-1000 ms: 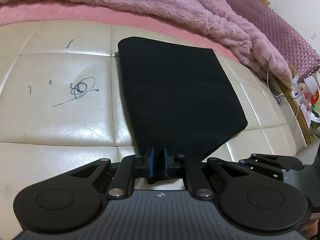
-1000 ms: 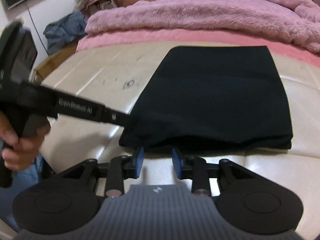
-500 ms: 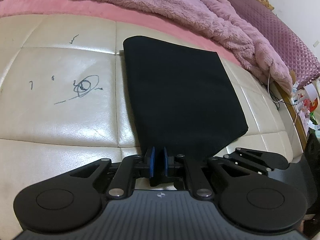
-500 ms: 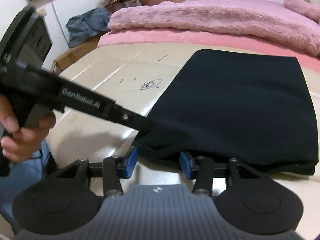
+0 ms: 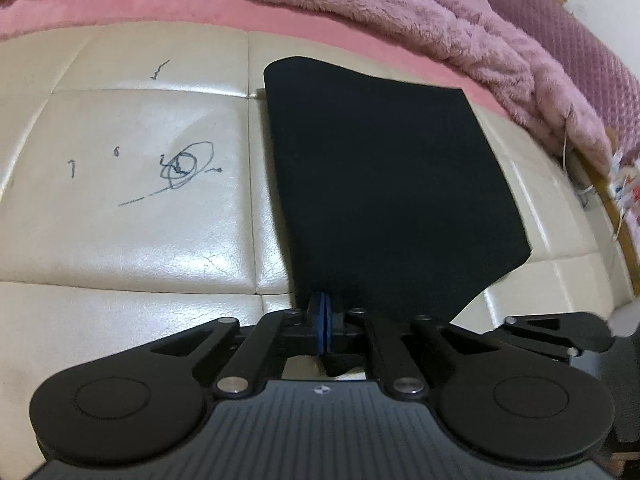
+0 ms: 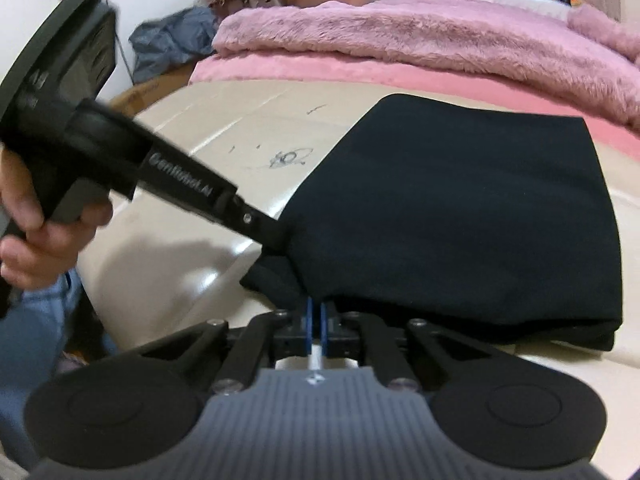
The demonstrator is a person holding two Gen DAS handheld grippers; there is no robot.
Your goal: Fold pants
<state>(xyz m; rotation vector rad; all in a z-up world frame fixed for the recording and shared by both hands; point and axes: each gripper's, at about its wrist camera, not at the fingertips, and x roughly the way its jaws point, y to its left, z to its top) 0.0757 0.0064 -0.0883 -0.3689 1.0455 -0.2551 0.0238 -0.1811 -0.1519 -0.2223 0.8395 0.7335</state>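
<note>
The black pants point(image 5: 384, 184) are lying folded into a flat, roughly rectangular stack on the cream padded surface point(image 5: 132, 232), just in front of the pink fluffy blanket point(image 5: 360, 4) that is running along the far side of the pants. A pen scribble point(image 5: 180, 168) is showing on the cream surface just beside the pants' left edge, apart from the fabric.

The left gripper point(image 5: 324, 322) is pinching the near edge of the pants at their near-left corner; its blue fingers point(image 5: 318, 320) are pressing together with black cloth caught between them, and a small fold of fabric is hanging below them. In the right wrist view the left gripper point(image 6: 276, 242) is reaching in from the left, its tip meeting the near-left corner of the pants, with a bare hand point(image 6: 36, 240) wrapping its handle.

The right gripper point(image 6: 315, 326) is sitting at the near edge of the pants point(image 6: 472, 216), a little to the right of the left gripper's tip. Its blue fingers point(image 6: 308, 328) are drawn almost together, with only a thin pale slit between them, and the hem of the pants is lying right at their tips; whether they are actually holding cloth cannot be told. The near edge of the pants is showing stacked layers toward its right end.
</note>
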